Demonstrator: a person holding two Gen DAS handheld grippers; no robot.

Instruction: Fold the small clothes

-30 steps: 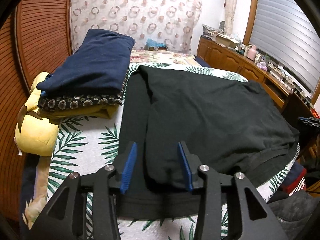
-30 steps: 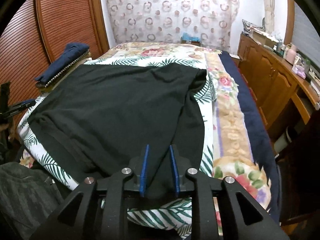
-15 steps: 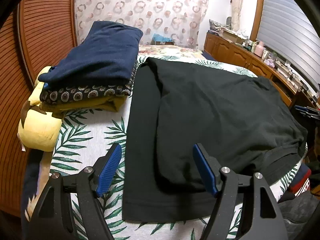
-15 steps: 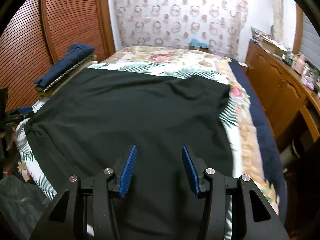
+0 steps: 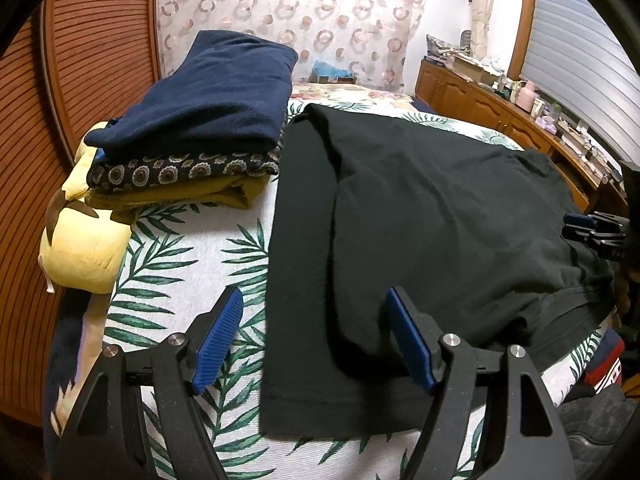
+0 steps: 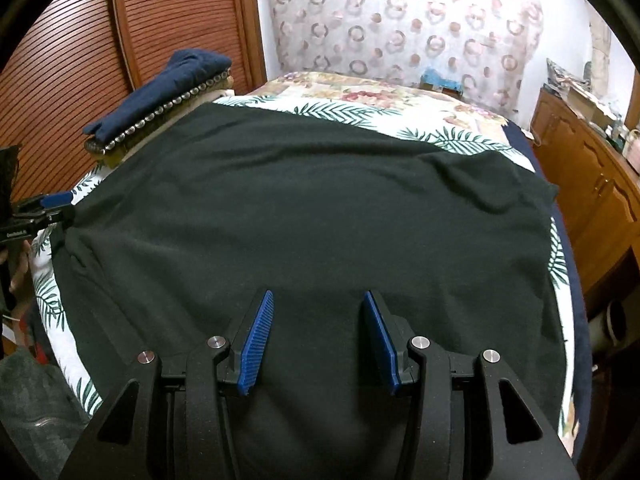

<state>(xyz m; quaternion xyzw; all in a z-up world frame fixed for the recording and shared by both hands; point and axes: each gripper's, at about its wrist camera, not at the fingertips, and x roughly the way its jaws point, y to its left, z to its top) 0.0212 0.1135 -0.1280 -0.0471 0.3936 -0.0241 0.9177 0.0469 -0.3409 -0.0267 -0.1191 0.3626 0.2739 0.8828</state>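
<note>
Both the left gripper point(image 5: 314, 336) and right gripper point(image 6: 318, 344) gape empty over the black garment point(image 5: 420, 216), having just opened.

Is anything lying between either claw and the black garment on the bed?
Nothing visible. The left claw and the right claw both hang open directly over the black garment. The folded stack sits off to one side, clear of both.
</note>
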